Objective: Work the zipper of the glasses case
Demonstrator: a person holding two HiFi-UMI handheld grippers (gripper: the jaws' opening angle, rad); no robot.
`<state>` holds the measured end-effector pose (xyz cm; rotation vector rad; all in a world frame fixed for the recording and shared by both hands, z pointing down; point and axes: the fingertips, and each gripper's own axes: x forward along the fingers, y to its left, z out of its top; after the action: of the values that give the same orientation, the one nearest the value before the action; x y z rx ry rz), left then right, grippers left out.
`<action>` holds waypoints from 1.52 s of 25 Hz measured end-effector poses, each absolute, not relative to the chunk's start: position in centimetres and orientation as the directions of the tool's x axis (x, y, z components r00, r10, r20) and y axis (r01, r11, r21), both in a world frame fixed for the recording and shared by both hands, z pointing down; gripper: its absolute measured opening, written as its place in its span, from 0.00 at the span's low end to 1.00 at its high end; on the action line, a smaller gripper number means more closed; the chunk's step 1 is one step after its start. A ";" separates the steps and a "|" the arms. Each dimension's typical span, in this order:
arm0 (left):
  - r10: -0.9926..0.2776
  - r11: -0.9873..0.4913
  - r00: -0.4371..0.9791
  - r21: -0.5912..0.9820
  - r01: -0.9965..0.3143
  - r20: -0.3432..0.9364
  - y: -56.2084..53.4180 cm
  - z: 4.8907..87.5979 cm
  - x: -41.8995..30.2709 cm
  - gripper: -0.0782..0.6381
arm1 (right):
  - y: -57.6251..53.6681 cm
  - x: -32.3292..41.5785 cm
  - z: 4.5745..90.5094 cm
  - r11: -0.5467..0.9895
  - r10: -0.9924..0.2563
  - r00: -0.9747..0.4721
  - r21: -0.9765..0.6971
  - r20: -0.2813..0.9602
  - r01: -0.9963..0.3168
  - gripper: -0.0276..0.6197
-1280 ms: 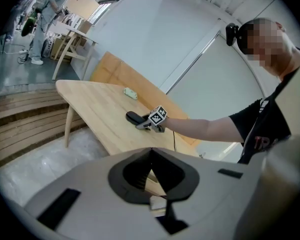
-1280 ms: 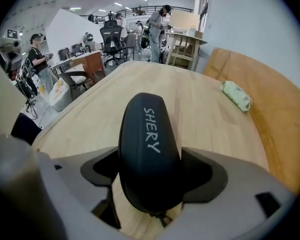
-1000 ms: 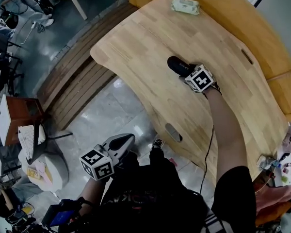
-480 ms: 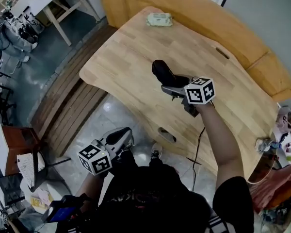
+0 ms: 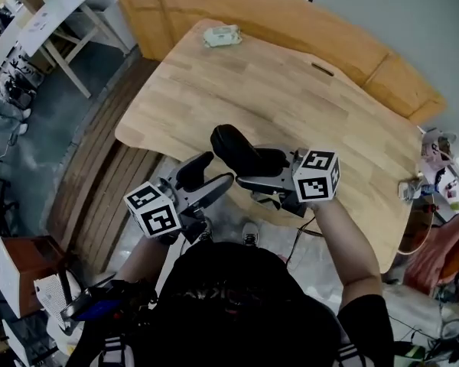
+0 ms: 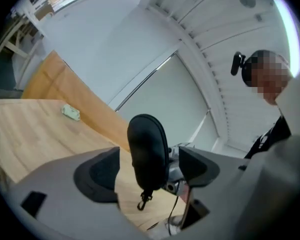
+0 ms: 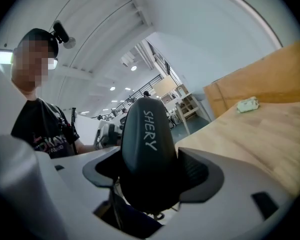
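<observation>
1. Count: one glasses case (image 5: 241,153), black, with white lettering on the shell. Two grippers, each with one marker cube. One wooden table (image 5: 306,105). One pale packet (image 5: 221,36).
2. Right gripper (image 7: 151,170): both jaws are clamped on the case's sides and the pads press the shell. The case is held in the air, not resting on the wood.
3. Left gripper (image 6: 147,171): the jaws are opening. The case's narrow end stands between them with a gap on each side, so the pads aren't touching it.
4. One zipper pull (image 6: 144,201) hangs from the case's end facing the left gripper. It dangles free and nothing grips it.
5. Edges: in the head view the case sits over the table's near curved edge. The left gripper comes in from off the table, on the floor side.
6. Room: the packet lies near the far edge, well apart from the case, with a broad stretch of bare wood between them.
</observation>
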<state>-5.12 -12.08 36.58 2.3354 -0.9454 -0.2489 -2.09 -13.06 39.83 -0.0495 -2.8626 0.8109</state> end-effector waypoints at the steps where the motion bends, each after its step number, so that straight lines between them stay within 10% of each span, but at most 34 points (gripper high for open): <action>1: -0.666 -0.591 0.746 0.599 -0.540 0.016 -12.2 35.7 -5.0 0.62 | -12.1 -2.3 39.5 0.853 0.080 -0.986 -0.522 0.146 -0.008 0.59; 19: -0.450 -0.747 0.886 0.592 -0.304 -0.112 -10.7 32.9 -3.1 0.63 | -6.2 -5.4 37.7 0.855 0.138 -0.982 -0.515 0.132 0.051 0.59; 31: -0.590 -0.624 0.691 0.779 -0.063 -0.417 -13.7 29.4 -10.2 0.62 | -10.1 1.1 34.6 0.612 -0.266 -0.894 -0.779 -0.362 0.133 0.54; 38: -0.561 -0.616 0.623 0.777 0.126 -0.546 -13.6 27.9 -10.7 0.62 | -8.4 -0.3 34.7 0.511 -0.293 -0.835 -0.814 -0.466 0.275 0.44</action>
<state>-10.72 -13.57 27.91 2.0054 -0.3411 -1.0354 -0.34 -8.43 34.68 0.0217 -3.1898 1.9229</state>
